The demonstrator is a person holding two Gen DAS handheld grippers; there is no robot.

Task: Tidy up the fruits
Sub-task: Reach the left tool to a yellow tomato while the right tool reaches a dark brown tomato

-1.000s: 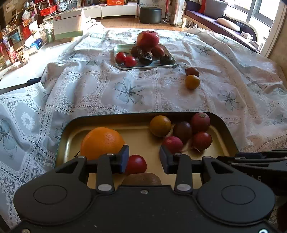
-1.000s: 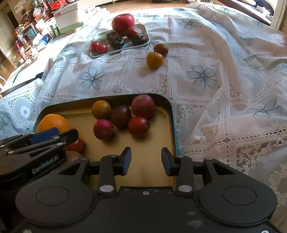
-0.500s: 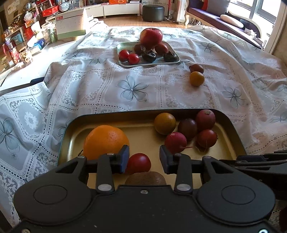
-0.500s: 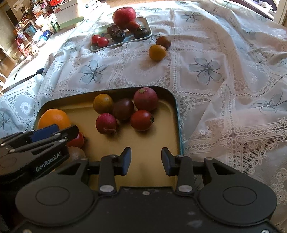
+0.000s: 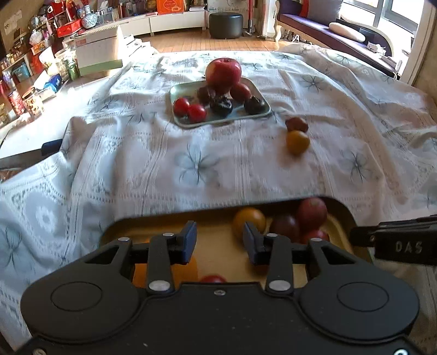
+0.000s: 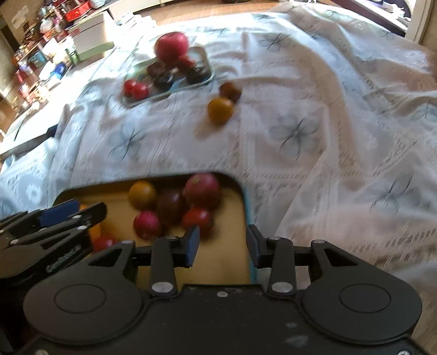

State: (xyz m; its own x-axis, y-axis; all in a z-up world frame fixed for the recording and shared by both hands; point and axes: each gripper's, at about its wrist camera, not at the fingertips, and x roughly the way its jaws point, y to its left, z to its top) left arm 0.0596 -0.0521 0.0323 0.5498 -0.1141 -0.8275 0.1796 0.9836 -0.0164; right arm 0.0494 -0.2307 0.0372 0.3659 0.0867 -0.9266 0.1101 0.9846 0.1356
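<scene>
A gold tray with a dark rim (image 5: 164, 218) lies close under both grippers. It holds a yellow fruit (image 5: 249, 219), a dark plum (image 5: 284, 226), red fruits (image 5: 311, 211) and an orange (image 5: 188, 269) that is mostly hidden behind my left gripper (image 5: 219, 240). That gripper hovers over the tray, open and empty. My right gripper (image 6: 222, 245) is open too, with nothing between its fingers, above the tray's right edge (image 6: 243, 191). Farther off, a grey-green tray (image 5: 262, 105) carries a big red apple (image 5: 223, 71), small tomatoes and dark fruits. Beside it on the cloth lie a yellow-orange fruit (image 6: 220, 110) and a brown fruit (image 6: 230, 91).
A white lace tablecloth (image 5: 196, 163) with grey flowers covers the table and hangs in folds at the right. Beyond the left edge stand a white box (image 5: 95, 52) and cluttered shelves. A black stool (image 5: 226, 24) and a sofa (image 5: 327, 30) stand behind.
Both views have shifted forward toward the far tray. The near tray has slid down in both pictures, and the orange and the small tomato are now mostly hidden. The jaws look unchanged.
</scene>
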